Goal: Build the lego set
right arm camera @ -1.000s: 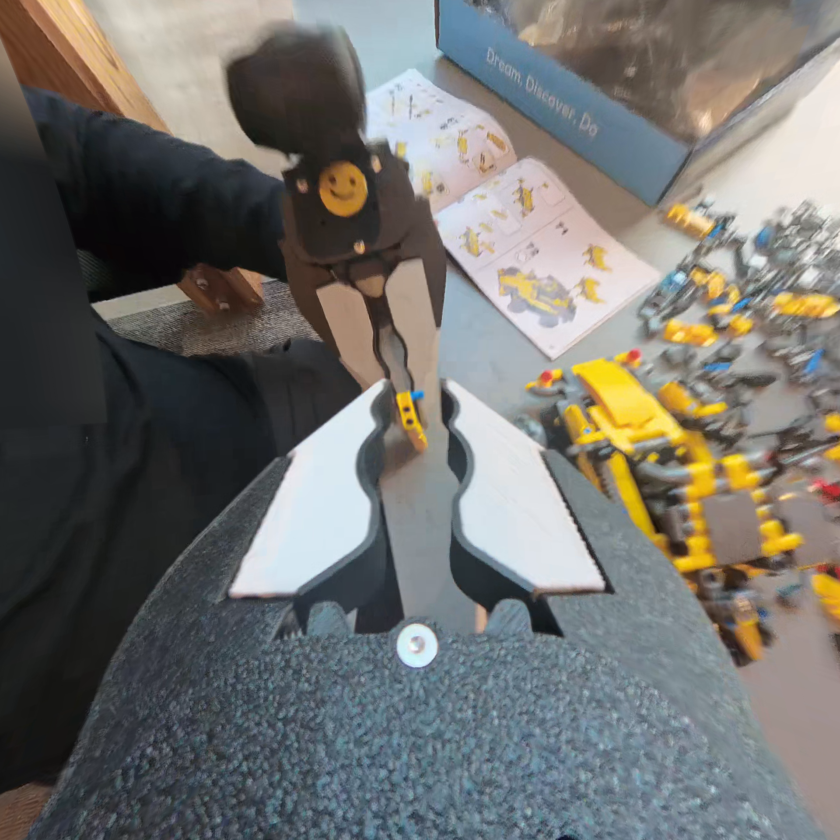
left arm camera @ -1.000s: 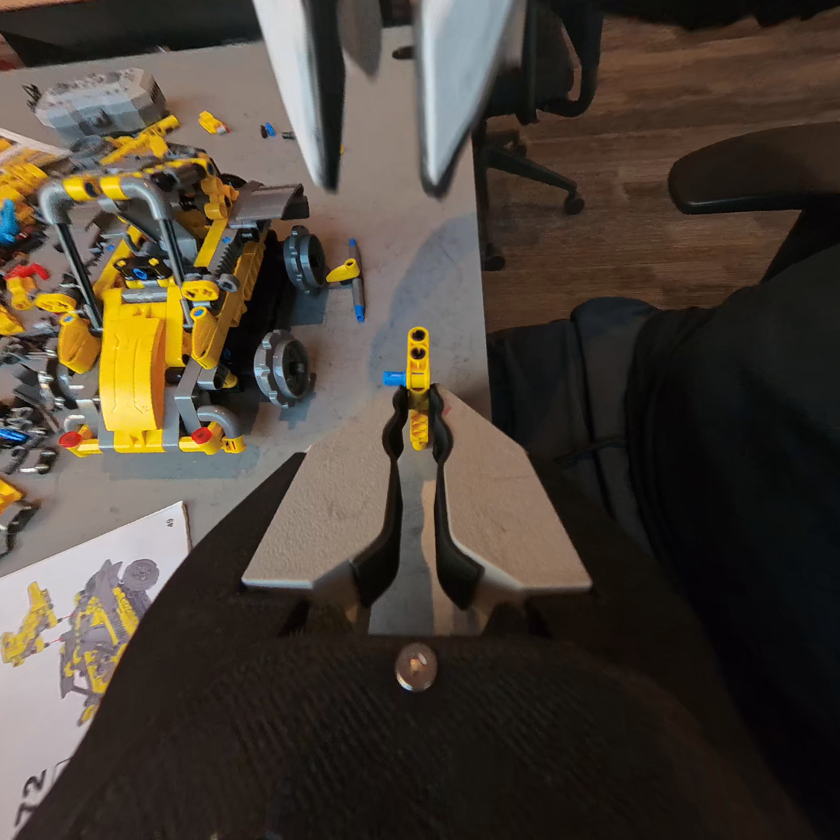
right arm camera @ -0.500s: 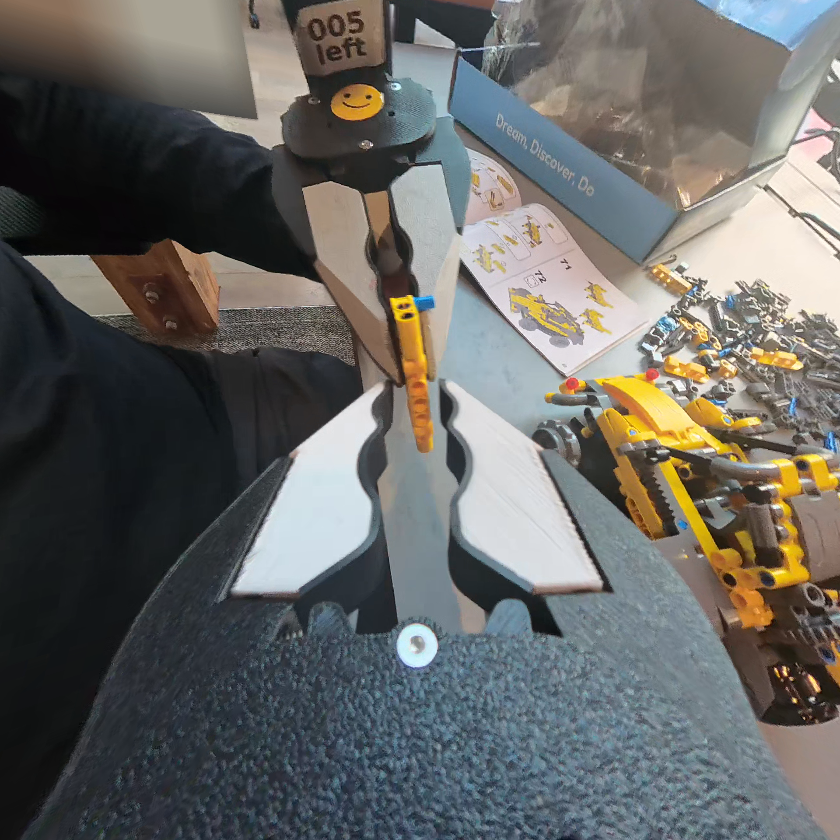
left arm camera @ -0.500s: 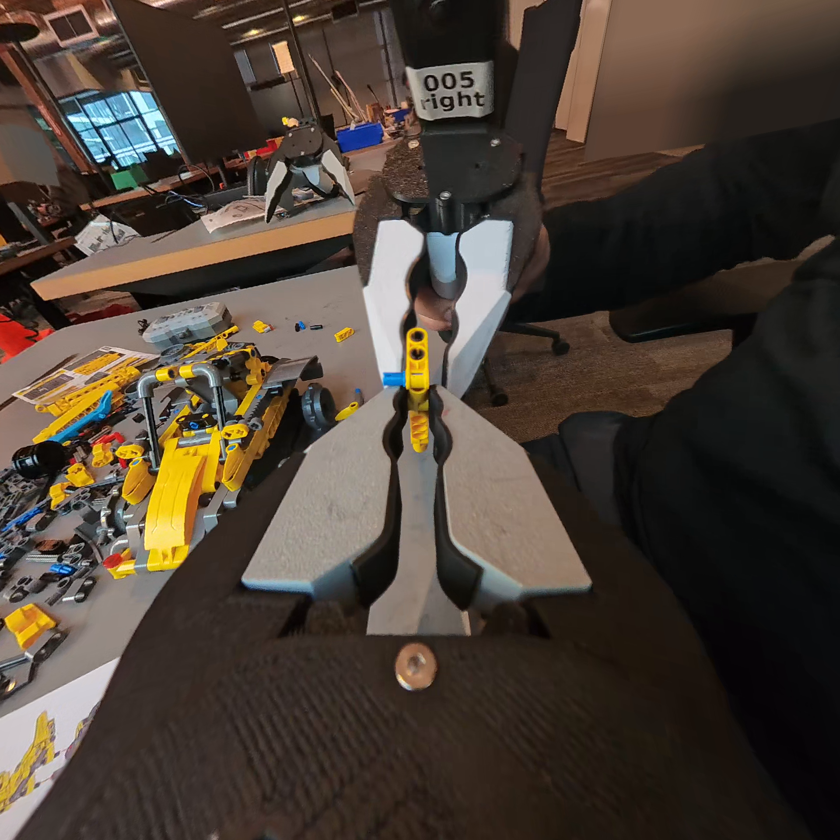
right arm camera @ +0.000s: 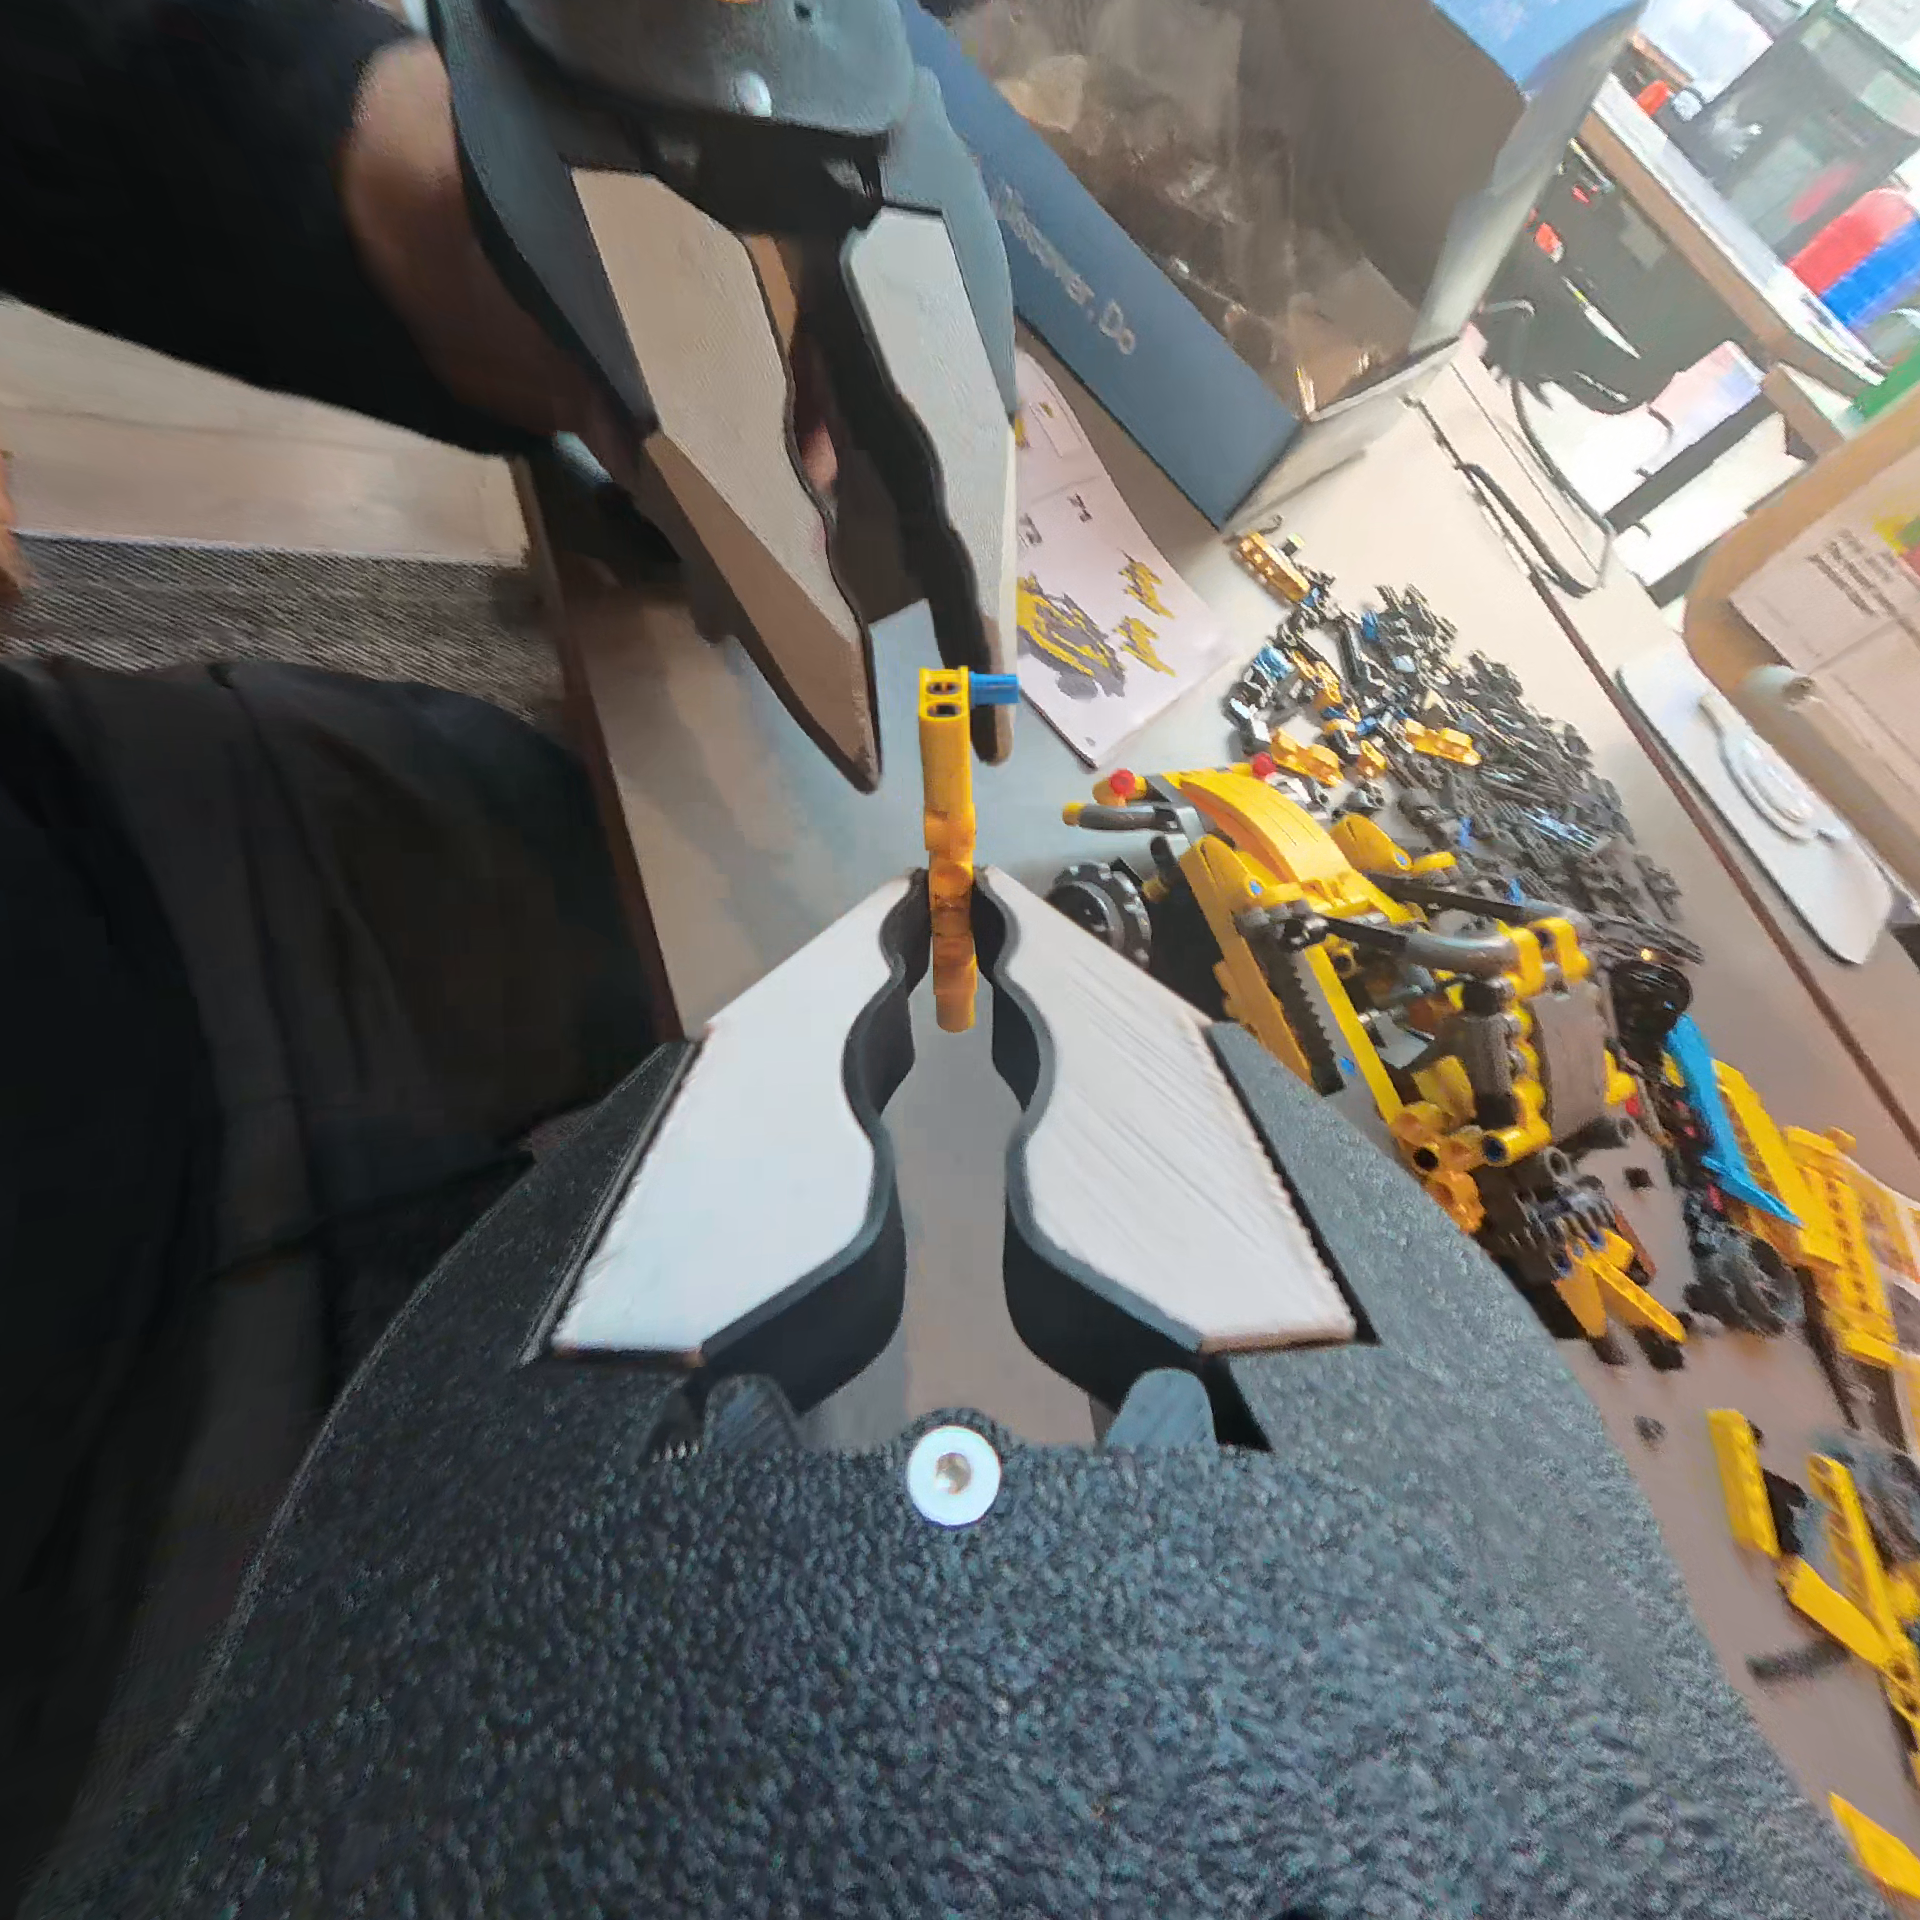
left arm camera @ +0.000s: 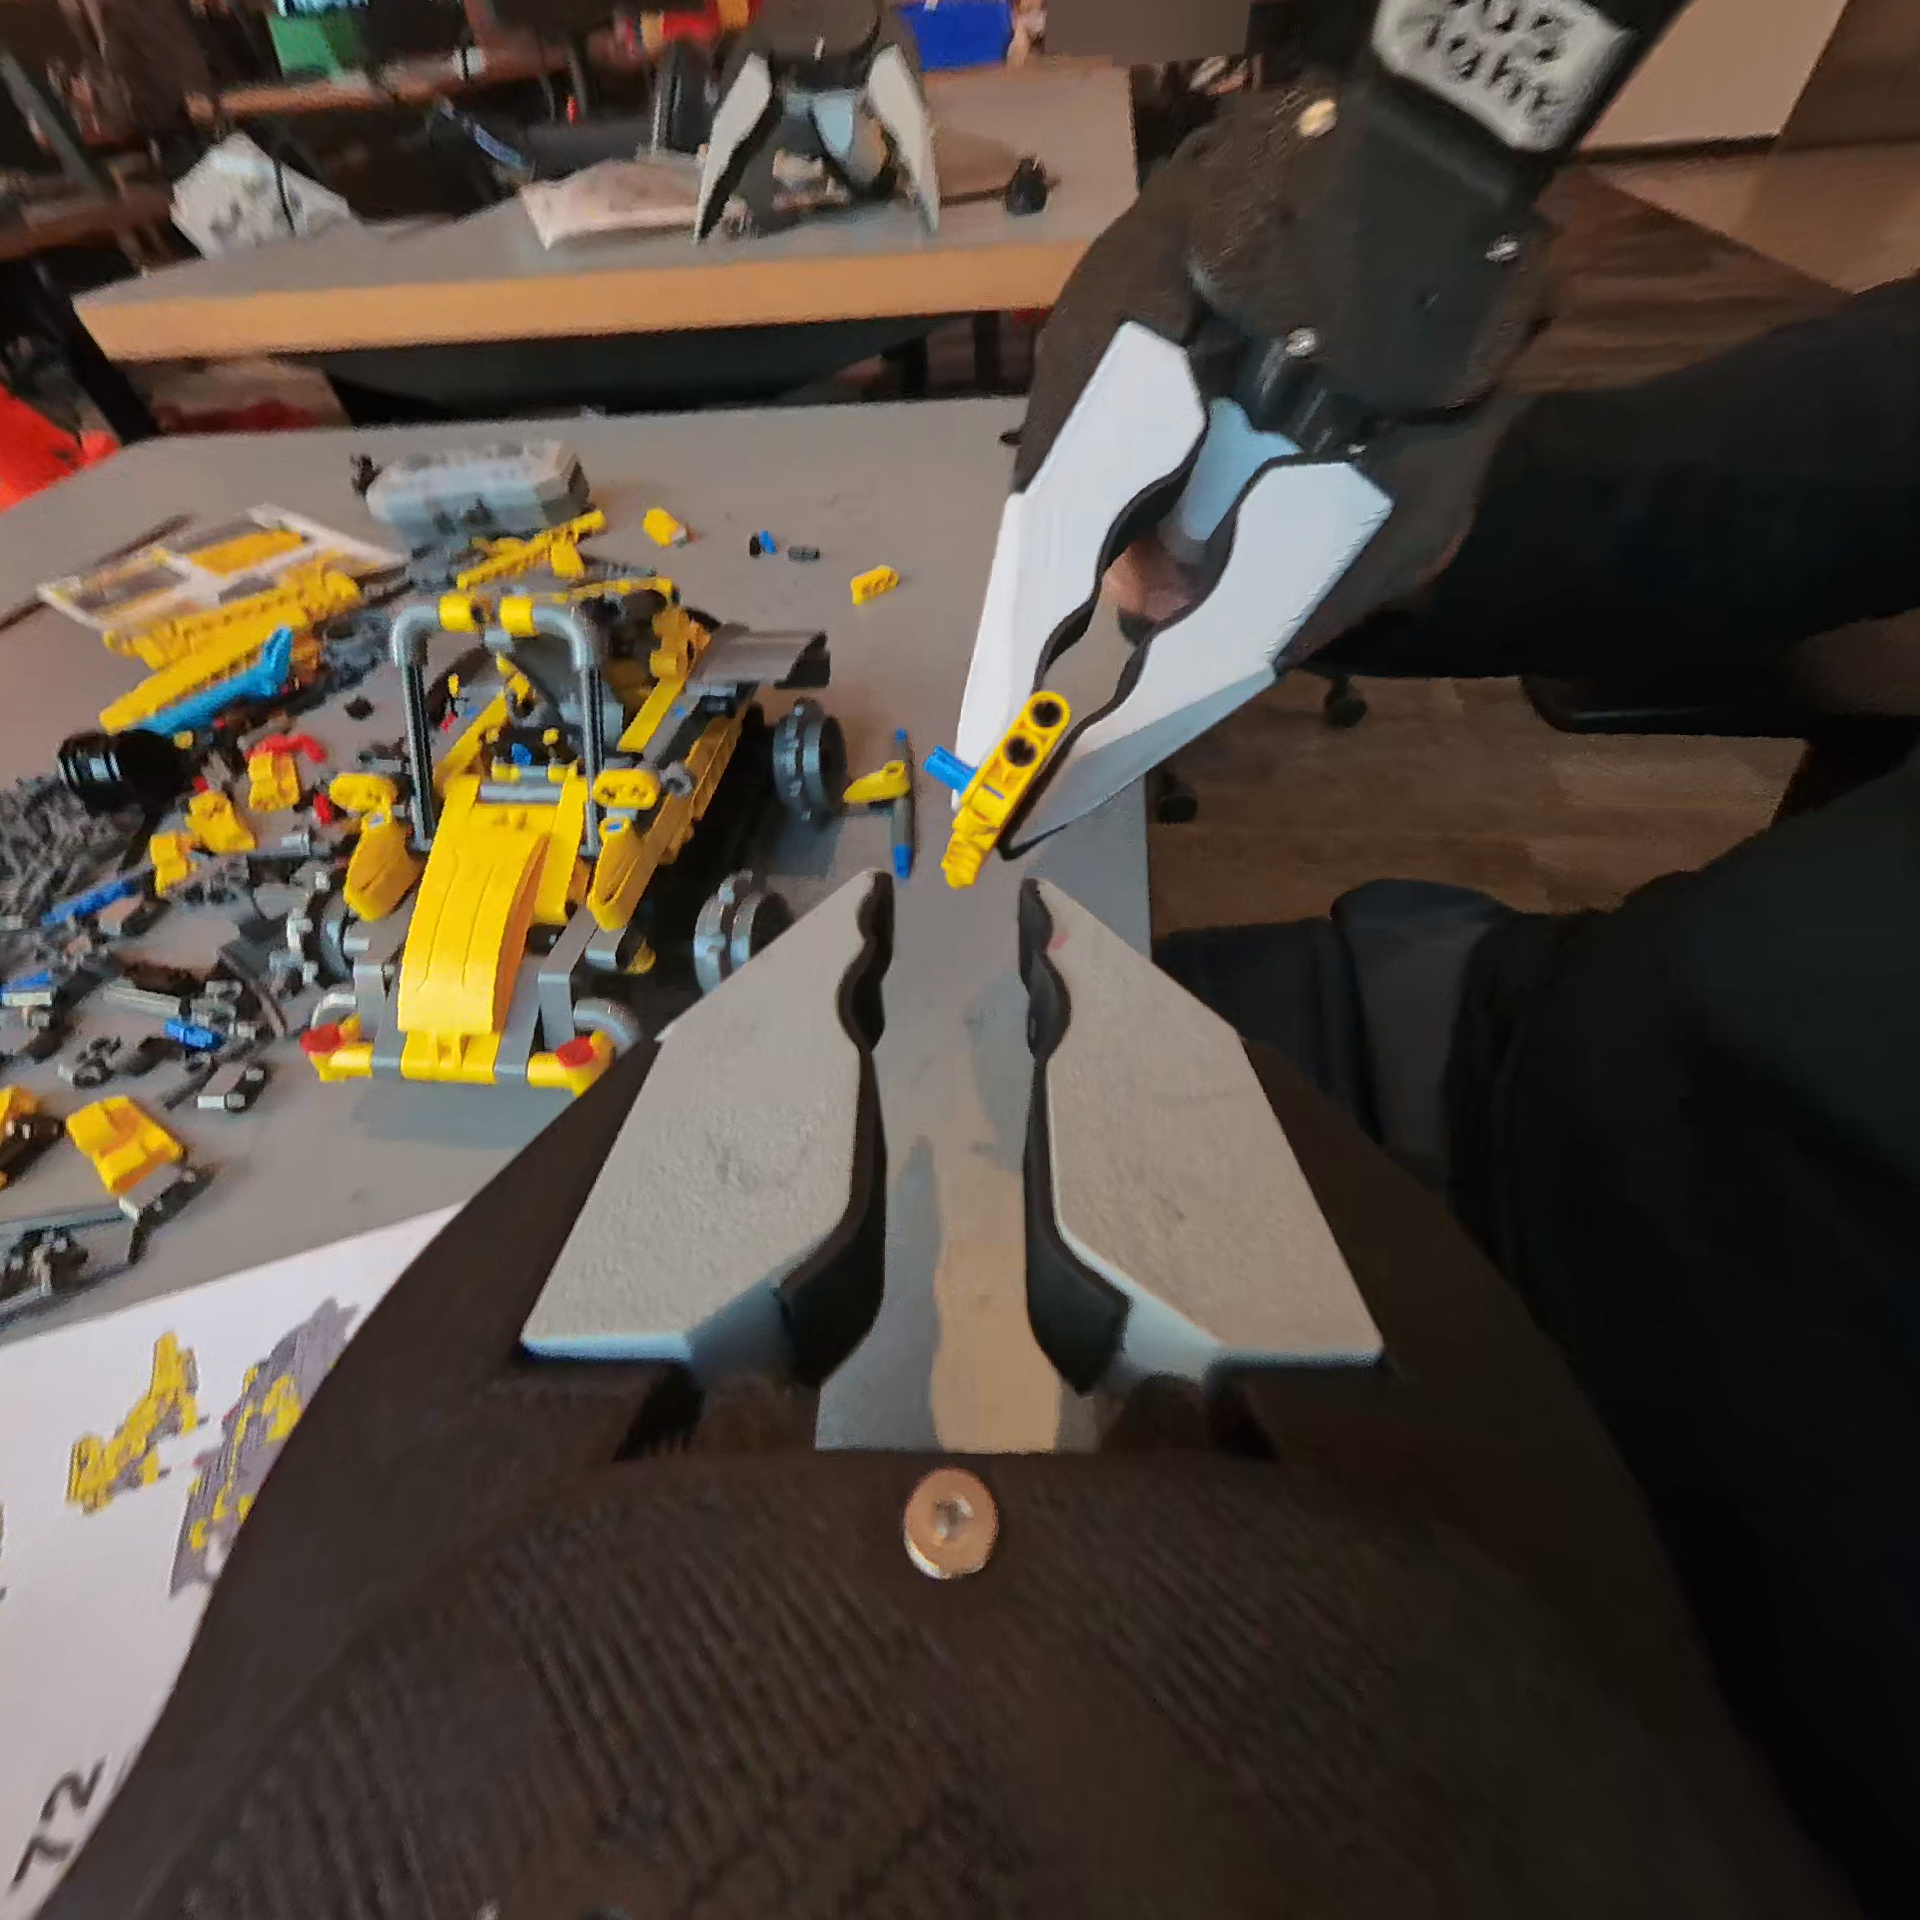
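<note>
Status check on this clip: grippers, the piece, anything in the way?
Left gripper open, empty. Right gripper shut on yellow beam. Yellow vehicle model on table, off to the side.

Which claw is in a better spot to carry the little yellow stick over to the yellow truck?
Probably the right gripper: it is shut on the yellow beam. The left gripper is open and empty.

Print on blue box [right arm camera: 1127, 312], booklet page [left arm camera: 94, 1475].
</note>
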Available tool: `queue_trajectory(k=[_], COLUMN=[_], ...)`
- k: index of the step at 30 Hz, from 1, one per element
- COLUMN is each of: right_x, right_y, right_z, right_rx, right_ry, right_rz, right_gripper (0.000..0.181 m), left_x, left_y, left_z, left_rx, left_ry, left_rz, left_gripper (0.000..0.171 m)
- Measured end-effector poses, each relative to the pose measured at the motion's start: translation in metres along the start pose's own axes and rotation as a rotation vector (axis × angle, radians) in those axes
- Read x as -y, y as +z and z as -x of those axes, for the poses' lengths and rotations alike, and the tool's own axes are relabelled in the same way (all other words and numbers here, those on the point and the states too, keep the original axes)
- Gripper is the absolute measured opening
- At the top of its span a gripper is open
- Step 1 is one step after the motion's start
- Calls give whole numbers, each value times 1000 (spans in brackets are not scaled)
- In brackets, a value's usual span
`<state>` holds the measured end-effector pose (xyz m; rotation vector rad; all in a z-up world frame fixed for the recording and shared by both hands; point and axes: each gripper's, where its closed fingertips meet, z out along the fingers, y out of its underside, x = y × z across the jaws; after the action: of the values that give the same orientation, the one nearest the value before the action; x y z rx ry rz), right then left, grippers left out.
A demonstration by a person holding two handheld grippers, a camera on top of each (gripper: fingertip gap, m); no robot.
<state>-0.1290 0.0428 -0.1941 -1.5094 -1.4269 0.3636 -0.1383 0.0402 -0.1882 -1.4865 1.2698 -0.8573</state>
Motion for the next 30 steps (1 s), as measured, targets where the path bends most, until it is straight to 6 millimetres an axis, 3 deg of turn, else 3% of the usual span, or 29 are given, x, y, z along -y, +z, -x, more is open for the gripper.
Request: queue_trajectory(k=[3,6,10,14,21,26,30], right_x=[-17,-37,-57,-59,-45,-46,-47], right_y=[6,9,16,27,27,21,12], right_z=[-10,-20,-14,-3,21,26,22], right_rx=[-97,-206,-244,-238,-43,-1,39], right_ry=[-59,-169,-377,-499,-349,-240,-138], right_rz=[94,241,417,452,367,326,310], right_gripper=[7,7,7,9,16,20,34], left_x=[-14,-25,-36,-45,-52,-57,-60], left_y=[-1,-5,-13,-15,-21,-22,-21], left_z=[7,16,27,28,18,10,2], left_rx=[8,48,140,193,202,172,141], left_ry=[-84,-135,-130,-144,-162,-141,-170], left_rz=[90,148,204,260,299,330,350], left_gripper=[32,31,31,33,36,43,46])
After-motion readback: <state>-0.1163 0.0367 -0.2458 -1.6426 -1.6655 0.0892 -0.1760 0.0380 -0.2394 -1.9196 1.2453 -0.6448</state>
